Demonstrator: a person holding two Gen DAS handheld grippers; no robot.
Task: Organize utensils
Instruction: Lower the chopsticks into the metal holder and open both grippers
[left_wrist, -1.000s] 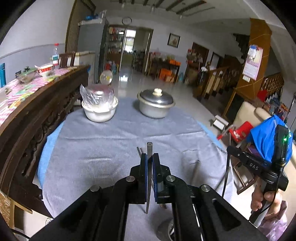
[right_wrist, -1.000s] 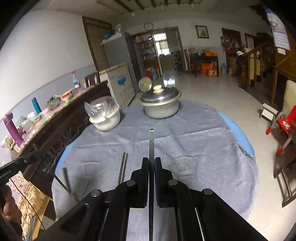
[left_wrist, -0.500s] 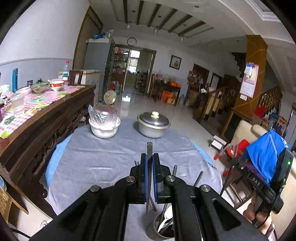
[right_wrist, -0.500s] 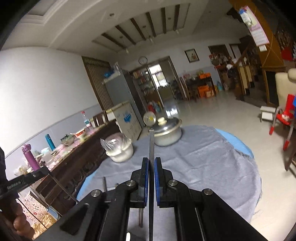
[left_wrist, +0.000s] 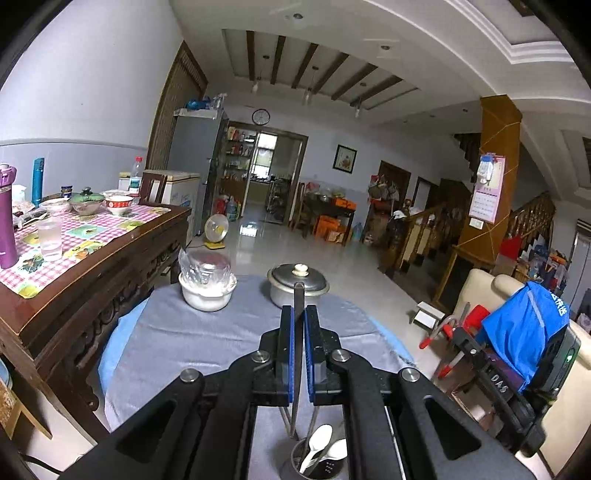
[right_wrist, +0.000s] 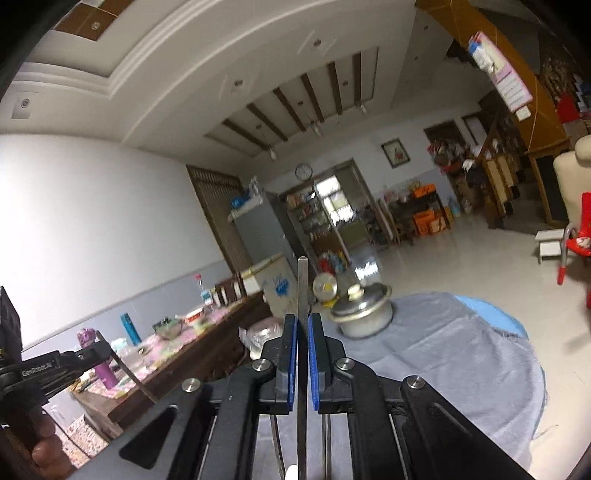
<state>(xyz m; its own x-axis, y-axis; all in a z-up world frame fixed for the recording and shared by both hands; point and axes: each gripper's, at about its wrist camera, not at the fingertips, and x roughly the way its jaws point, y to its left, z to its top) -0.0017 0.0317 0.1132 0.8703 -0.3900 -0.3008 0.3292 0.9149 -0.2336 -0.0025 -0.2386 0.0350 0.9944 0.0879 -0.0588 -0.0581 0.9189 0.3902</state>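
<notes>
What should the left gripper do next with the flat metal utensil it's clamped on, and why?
Probably lower it, tip first, into the utensil holder. The left gripper is shut on a flat metal utensil whose lower end hangs just above the holder's rim, slightly to its left, and white spoons already stand inside. A small shift toward the opening first looks wise.

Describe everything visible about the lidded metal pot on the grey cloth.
The lidded metal pot is a squat round pot that looks like dull aluminium, with a shallow domed lid of the same metal seated shut and topped by a cream knob. It stands upright at the far side of the grey cloth, to the right of the plastic-wrapped white bowl and clear of it. Nothing visibly touches it but the cloth. In the left wrist view, the tip of the flat metal utensil overlaps its front.
</notes>
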